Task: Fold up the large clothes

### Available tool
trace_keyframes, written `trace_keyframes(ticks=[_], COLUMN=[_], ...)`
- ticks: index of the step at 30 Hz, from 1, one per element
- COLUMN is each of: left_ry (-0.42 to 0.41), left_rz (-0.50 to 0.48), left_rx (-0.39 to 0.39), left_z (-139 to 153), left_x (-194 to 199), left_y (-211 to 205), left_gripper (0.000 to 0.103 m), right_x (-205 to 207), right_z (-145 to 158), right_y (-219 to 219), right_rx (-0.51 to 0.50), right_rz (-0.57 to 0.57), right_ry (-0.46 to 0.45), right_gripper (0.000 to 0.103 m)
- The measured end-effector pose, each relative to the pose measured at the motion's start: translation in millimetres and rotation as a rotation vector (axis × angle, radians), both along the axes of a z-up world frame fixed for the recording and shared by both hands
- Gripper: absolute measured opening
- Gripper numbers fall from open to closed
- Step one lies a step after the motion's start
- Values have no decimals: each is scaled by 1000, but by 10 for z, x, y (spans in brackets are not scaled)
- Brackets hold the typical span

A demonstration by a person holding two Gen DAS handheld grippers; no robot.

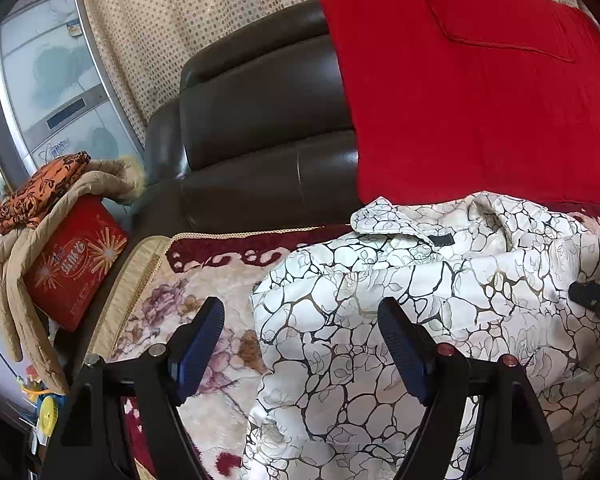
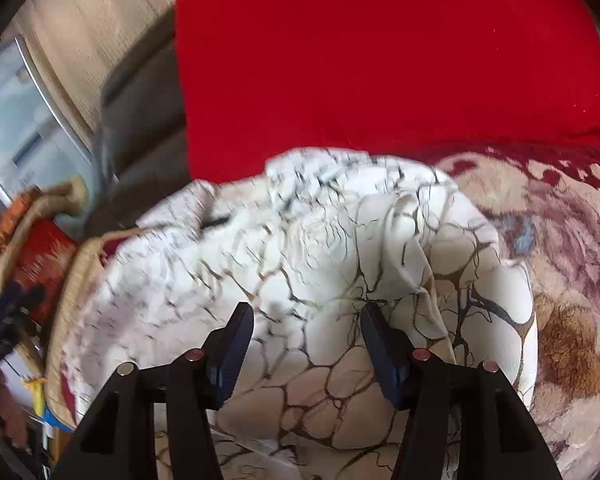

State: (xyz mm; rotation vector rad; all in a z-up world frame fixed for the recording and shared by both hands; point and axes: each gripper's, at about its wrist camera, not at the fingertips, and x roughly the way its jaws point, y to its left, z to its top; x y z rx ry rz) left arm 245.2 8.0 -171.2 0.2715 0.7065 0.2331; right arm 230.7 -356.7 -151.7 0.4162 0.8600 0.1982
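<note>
A white garment with a dark crackle print [image 1: 400, 280] lies bunched on a floral blanket [image 1: 204, 292], its collar toward the sofa back. My left gripper [image 1: 300, 312] is open and empty, hovering over the garment's left edge. The right gripper's tip [image 1: 592, 300] shows at the garment's right side. In the right wrist view the same garment [image 2: 300, 248] fills the middle, partly blurred. My right gripper [image 2: 306, 316] is open just above a raised fold of the cloth; nothing sits between its pads.
A red garment [image 1: 480, 92] hangs over the dark leather sofa back [image 1: 260, 120]. A red box [image 1: 76, 260] under a tan jacket [image 1: 16, 272] and orange cloth stands at the left. The floral blanket [image 2: 560, 280] extends right.
</note>
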Motion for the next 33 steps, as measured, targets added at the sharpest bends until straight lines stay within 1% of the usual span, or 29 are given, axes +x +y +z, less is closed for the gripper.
trace_keyframes(ticks=[3,5,9,11,13,15,16,18,22,24,26,28,30,31,32,33], left_ry=[-8,-11,-14,-15,-15,-13,-12,-12,-17,-22,-13,13,68,115,176,216], left_rz=[2,4,7,8,10,8,7,6,7,7,8,12,25,41,68,84], left_rx=[6,16,22,22,23,23,26,28,31,31,31,13,-19,-28,-41,-57], left_z=[14,16,19,17,6,0,-11,-22,-27,-28,-61,-128,-269,-376,-513,-608], left_x=[-14,-20,-33,-33,-23,-22,-17,-7,11,17,49,92,167,220,274,300], left_y=[-15,-37,-60,-71,-86,-91,-103,-115,-144,-151,-151,-120,-43,13,93,158], left_gripper=[80,80,80,80,80,80,80,80,80,80,80,80,80,80,80,80], right_x=[-54,-75,-95,-116,-128,-84,-83,-115,-182,-223,-229,-180,-96,-67,-77,-92], right_z=[91,150,188,188,169,44,0,-2,125,194,237,176,27,-36,-32,-4], right_y=[-48,-10,81,168,215,268,280,282,230,196,152,108,68,74,86,97], right_rx=[48,63,67,50,30,10,-2,-18,29,31,15,10,6,1,-11,-17], right_rz=[-3,13,74,105,133,161,163,170,172,157,129,100,88,99,101,105], right_ry=[-28,-58,-50,-44,-20,56,77,59,-14,-56,-74,-39,50,84,73,61], right_gripper=[60,61,61,61,61,60,59,59,59,59,60,59,59,59,59,59])
